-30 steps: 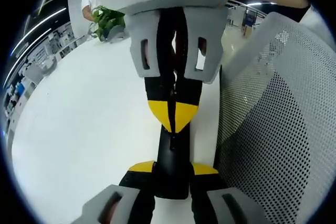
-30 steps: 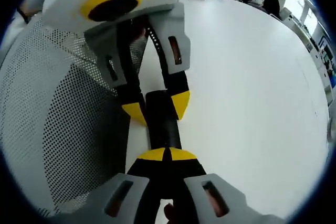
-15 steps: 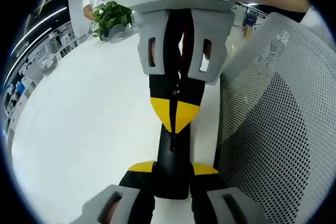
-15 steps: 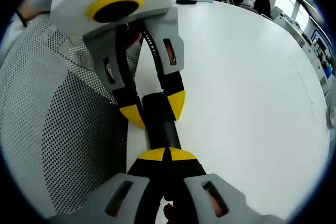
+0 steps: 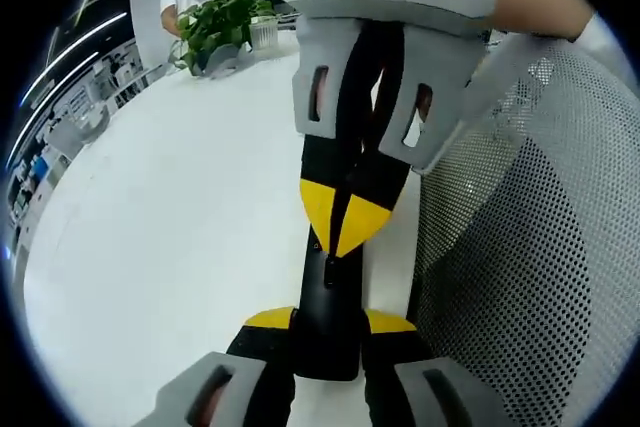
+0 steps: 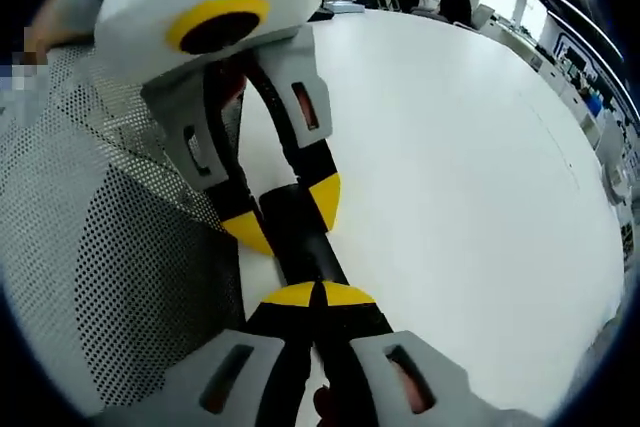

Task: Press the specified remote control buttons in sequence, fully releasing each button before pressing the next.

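Jaws of my left gripper [image 5: 329, 319] clamp one end of the black remote [image 5: 330, 297] over the white table [image 5: 150, 227] — my right gripper [image 6: 315, 294], tips together, presses its top. Sequence progress: impossible to judge — buttons hidden.

White table [image 5: 150, 227], white mesh chair back [image 5: 540, 247] beside it, potted plant [image 5: 220, 27] at far edge, office shelving [image 5: 60, 117] beyond.

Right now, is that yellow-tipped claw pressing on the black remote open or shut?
Shut: the right gripper has its yellow tips meeting over the slim black remote.
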{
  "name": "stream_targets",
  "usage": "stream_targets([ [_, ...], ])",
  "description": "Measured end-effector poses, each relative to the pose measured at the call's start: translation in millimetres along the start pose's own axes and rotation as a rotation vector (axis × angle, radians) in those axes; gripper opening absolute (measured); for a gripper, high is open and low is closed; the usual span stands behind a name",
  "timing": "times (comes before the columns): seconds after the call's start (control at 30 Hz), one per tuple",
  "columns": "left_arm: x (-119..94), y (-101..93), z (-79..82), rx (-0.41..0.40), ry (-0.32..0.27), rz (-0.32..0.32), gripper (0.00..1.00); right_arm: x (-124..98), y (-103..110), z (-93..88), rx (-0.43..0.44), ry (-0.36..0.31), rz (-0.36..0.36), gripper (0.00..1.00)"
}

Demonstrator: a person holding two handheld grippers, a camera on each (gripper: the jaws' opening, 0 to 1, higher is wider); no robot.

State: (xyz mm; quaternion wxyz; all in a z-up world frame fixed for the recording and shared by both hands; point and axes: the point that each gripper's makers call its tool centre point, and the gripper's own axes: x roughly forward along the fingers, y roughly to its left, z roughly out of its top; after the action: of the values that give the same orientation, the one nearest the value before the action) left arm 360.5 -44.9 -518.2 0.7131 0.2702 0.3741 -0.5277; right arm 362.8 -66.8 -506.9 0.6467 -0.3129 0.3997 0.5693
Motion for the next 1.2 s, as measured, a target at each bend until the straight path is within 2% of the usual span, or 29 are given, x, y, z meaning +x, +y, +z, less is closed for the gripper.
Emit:
stream_targets([
  [0.3, 0.6, 0.6, 0.9, -0.005, 0.010, 0.007, 0.24, -5.2, 2.3, -11.6, -0.050, 0.055, -0.001, 0.00],
  [0.57, 1.4, 1.6, 1.8, -0.003, 0.011, 0.012, 0.24, -5.3, 4.1, -6.2, -0.047, 0.037, 0.007, 0.00],
  [0.73, 2.1, 2.4, 1.8, -0.002, 0.012, 0.012, 0.24, -1.1, 6.9, -7.3, -0.081, 0.059, 0.007, 0.00],
  [0.83, 2.0, 2.3, 1.9, 0.000, 0.014, 0.012, 0.24, -0.6, 6.7, -8.1, -0.067, 0.059, 0.002, 0.00],
  [0.97, 1.6, 1.7, 2.4, -0.004, 0.016, 0.013, 0.25, 1.8, 8.1, -9.5, -0.141, 0.076, -0.013, 0.00],
  [1.1, 1.6, 1.7, 2.5, -0.009, 0.014, 0.013, 0.25, 3.1, 5.9, -9.8, -0.091, 0.067, 0.006, 0.00],
  [1.2, 1.7, 1.8, 2.7, -0.010, 0.013, 0.013, 0.25, 2.7, 7.0, -9.6, -0.100, 0.070, 0.009, 0.00],
])
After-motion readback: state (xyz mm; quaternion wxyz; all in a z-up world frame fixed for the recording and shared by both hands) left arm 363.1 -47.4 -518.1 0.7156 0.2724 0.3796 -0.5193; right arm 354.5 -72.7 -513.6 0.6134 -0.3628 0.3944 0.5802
